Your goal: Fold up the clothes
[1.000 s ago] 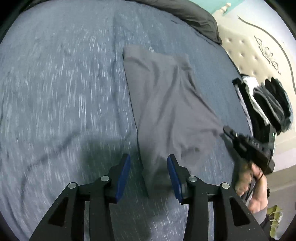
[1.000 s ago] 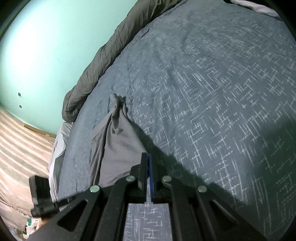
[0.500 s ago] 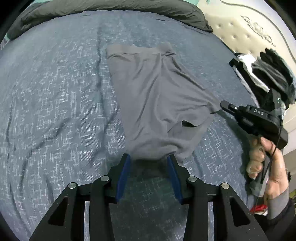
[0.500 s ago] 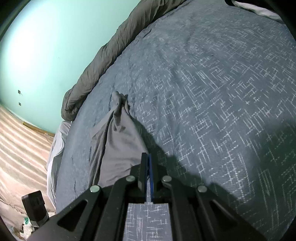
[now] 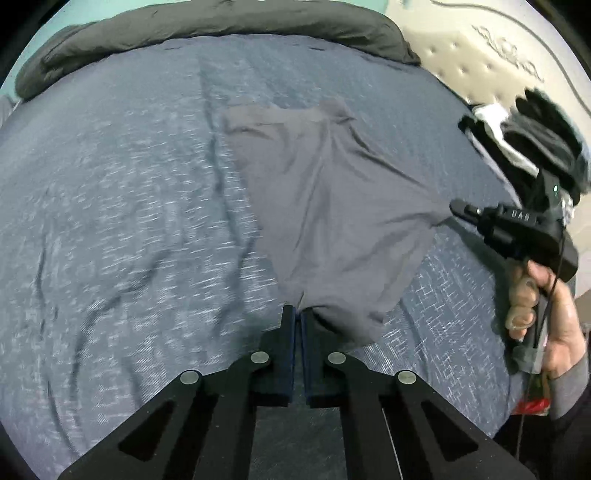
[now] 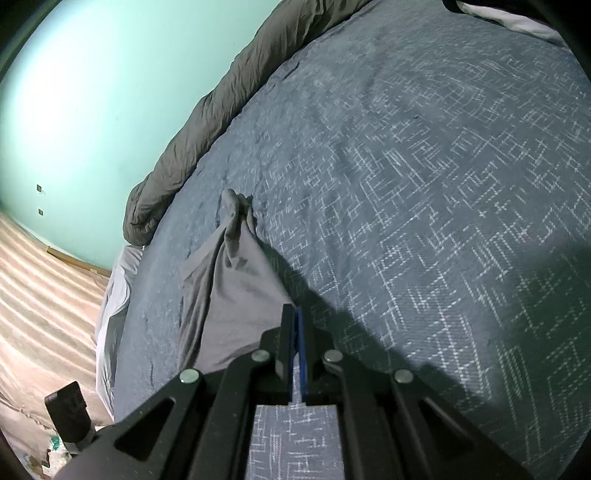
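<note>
A grey garment (image 5: 325, 206) lies spread on the blue patterned bedspread (image 5: 110, 221), stretched between two held corners. My left gripper (image 5: 297, 314) is shut on its near corner, which bunches at the fingertips. In the left wrist view my right gripper (image 5: 456, 206) pinches the garment's right corner, held by a hand (image 5: 535, 306). In the right wrist view my right gripper (image 6: 293, 314) is shut, and the grey garment (image 6: 229, 280) runs away from its tips toward the far waistband end.
A dark grey duvet (image 5: 207, 22) is bunched along the far edge of the bed. A pile of black and white clothes (image 5: 524, 147) sits at the right by the cream tufted headboard (image 5: 480, 51). A teal wall (image 6: 92, 92) and carpeted floor (image 6: 44, 288) lie beyond.
My left gripper went from open around the garment's near edge to shut on its corner. The garment now lies spread wider and pulled taut between the two grippers.
</note>
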`<move>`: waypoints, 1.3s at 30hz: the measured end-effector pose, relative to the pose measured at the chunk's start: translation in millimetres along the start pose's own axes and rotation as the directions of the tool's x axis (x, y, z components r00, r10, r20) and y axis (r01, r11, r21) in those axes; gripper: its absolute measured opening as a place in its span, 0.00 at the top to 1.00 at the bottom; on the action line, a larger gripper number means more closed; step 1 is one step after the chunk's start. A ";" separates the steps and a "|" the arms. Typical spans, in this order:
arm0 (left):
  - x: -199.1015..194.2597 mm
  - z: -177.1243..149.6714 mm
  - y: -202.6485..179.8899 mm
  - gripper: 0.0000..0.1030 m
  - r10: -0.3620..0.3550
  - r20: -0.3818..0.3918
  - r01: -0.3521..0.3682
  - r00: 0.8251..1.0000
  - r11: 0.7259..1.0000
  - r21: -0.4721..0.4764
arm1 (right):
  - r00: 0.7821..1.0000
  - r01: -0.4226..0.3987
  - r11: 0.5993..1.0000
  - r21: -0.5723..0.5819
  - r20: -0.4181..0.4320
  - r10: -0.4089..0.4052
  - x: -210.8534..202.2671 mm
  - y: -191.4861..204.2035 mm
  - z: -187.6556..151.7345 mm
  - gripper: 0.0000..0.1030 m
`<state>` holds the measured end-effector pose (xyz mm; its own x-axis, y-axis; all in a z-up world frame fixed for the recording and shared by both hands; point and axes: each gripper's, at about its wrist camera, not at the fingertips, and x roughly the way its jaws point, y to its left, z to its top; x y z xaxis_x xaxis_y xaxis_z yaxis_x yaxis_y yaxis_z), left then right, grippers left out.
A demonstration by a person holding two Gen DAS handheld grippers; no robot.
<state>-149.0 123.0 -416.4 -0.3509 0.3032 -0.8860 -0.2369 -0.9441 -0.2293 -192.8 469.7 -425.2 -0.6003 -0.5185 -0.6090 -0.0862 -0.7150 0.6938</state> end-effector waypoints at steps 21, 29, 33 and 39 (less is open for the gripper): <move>-16.1 15.5 -4.3 0.68 -0.022 0.030 0.023 0.999 0.999 -0.025 | 0.997 0.069 0.998 -0.012 -0.015 -0.069 3.1 1.9 -2.5 0.99; -15.2 -0.4 -4.5 0.68 -0.065 -0.006 0.064 0.998 0.996 -0.058 | 0.997 0.067 0.998 -0.015 -0.021 -0.068 1.8 1.2 -1.7 0.99; -12.5 -4.0 -4.8 0.68 -0.077 -0.006 0.076 0.997 0.994 -0.083 | 0.998 0.052 0.999 0.002 -0.027 -0.051 2.1 -2.2 -2.7 0.99; 7.0 7.3 -0.7 0.71 -0.110 -0.005 0.108 0.994 0.982 -0.154 | 0.998 0.048 0.999 0.003 -0.030 -0.048 0.6 -2.1 -4.4 0.99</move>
<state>-158.0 126.7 -419.5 -0.3178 0.4042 -0.8577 -0.1304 -0.9146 -0.3827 -189.4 468.8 -428.6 -0.5709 -0.4975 -0.6531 -0.1172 -0.7379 0.6647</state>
